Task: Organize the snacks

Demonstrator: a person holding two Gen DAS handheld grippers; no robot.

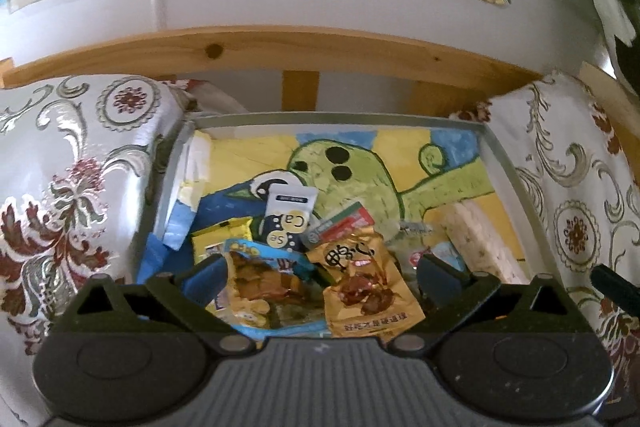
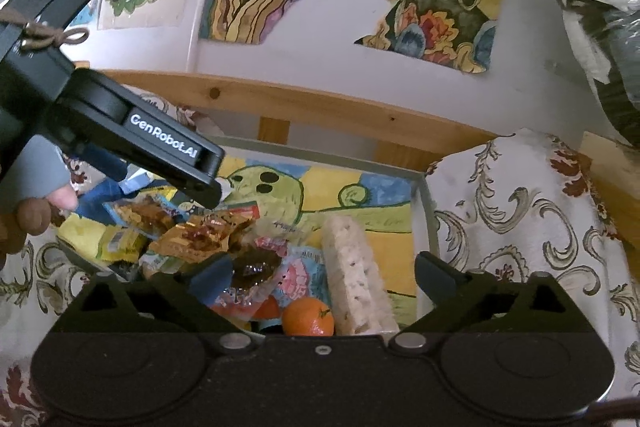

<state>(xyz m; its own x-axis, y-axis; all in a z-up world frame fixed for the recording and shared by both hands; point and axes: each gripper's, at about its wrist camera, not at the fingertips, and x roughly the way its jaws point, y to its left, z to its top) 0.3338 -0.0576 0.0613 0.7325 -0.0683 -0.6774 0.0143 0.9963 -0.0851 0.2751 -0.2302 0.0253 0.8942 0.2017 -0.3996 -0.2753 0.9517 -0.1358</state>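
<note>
Snacks: packets heaped in the tray (image 1: 496, 163), around seven o'clock on its painted liner.
Left gripper (image 1: 320, 269): fingers wide apart over the orange packet (image 1: 370, 291), gripping nothing.
Right gripper (image 2: 324, 273): spread wide, empty, above the tangerine (image 2: 308, 315).
Hidden: tangerine's base cut off; lower packets buried, labels unreadable.

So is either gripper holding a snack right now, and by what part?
Nothing is held. The left gripper and right gripper are both open, hovering over the snack packets in the tray.
</note>
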